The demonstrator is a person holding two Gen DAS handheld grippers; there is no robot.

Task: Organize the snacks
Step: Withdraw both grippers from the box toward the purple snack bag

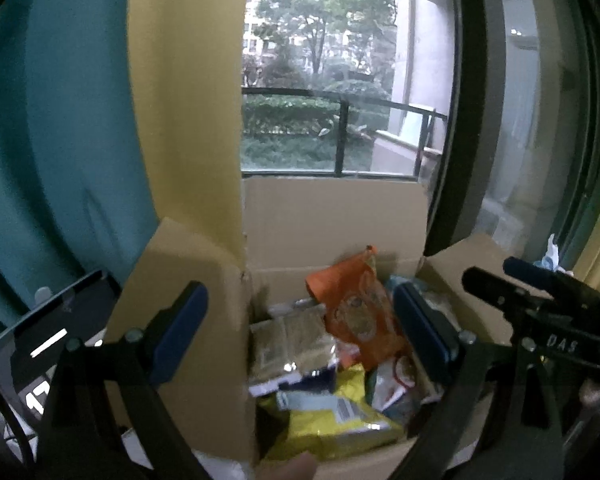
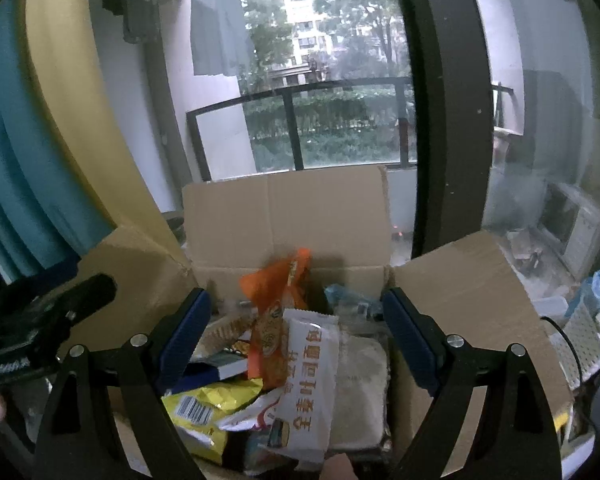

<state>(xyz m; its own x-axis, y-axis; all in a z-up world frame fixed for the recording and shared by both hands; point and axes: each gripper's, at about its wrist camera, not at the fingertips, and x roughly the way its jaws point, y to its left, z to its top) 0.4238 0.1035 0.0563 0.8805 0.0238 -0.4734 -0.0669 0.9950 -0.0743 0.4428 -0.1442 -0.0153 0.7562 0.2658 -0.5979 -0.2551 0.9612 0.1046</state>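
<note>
An open cardboard box (image 1: 332, 220) (image 2: 284, 216) holds several snack packets. An orange packet (image 1: 356, 304) (image 2: 278, 312) stands upright in the middle. A yellow packet (image 1: 332, 420) (image 2: 204, 408) lies at the front. A white bread packet (image 2: 308, 380) with orange writing lies in the right wrist view. My left gripper (image 1: 300, 340) is open and empty above the box's left side. My right gripper (image 2: 296, 340) is open and empty above the packets. The right gripper's body shows at the right edge of the left wrist view (image 1: 540, 304).
The box stands by a big window with a black frame (image 2: 448, 120) and a balcony railing outside. A teal curtain (image 1: 60, 120) hangs at the left. A dark screen (image 1: 40, 340) lies left of the box. A white perforated basket (image 2: 584, 332) sits at the right.
</note>
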